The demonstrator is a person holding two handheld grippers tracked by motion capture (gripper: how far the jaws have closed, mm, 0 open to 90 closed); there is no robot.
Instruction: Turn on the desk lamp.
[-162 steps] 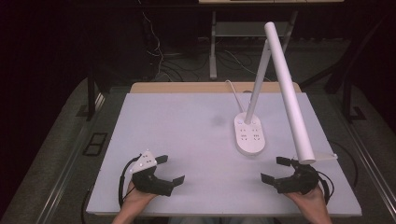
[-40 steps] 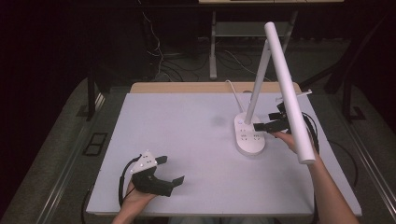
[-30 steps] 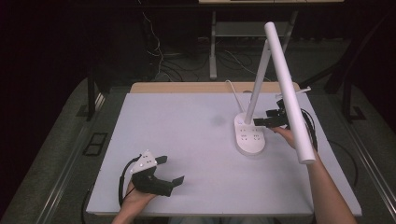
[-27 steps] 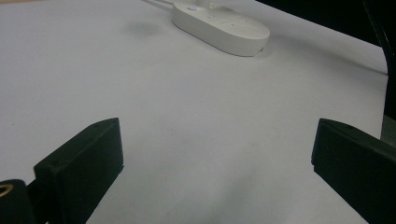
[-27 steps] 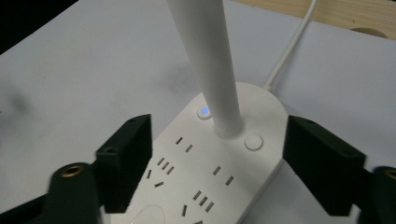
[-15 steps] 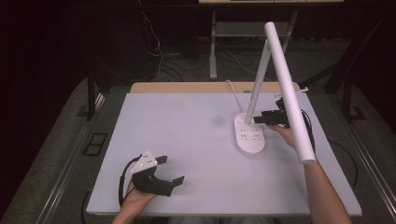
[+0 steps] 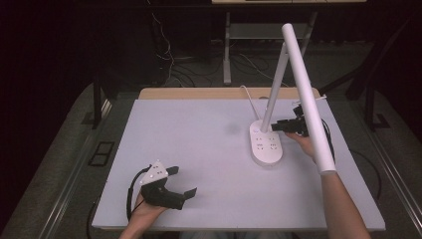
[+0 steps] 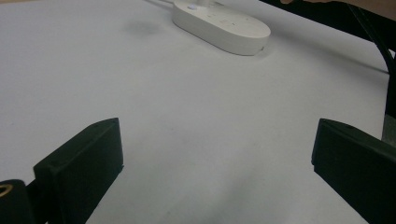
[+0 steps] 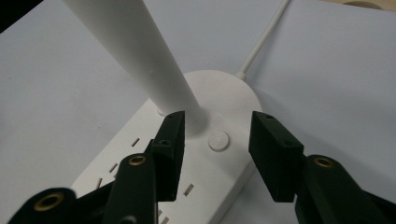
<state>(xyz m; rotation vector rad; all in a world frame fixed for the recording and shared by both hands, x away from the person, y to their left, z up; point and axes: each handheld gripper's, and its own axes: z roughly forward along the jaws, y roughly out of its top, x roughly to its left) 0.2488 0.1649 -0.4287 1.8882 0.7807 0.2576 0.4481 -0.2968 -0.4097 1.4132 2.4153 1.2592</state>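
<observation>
My right gripper view shows what the high view cannot: the right gripper (image 9: 215, 140) parted, its jaws flanking a round button (image 9: 218, 140) on the lamp base (image 9: 224, 100), just beside the white stem (image 9: 135, 51). I read no lettering. My left gripper (image 8: 215, 168) stands wide open over bare table (image 8: 187, 93), well short of the base.
</observation>
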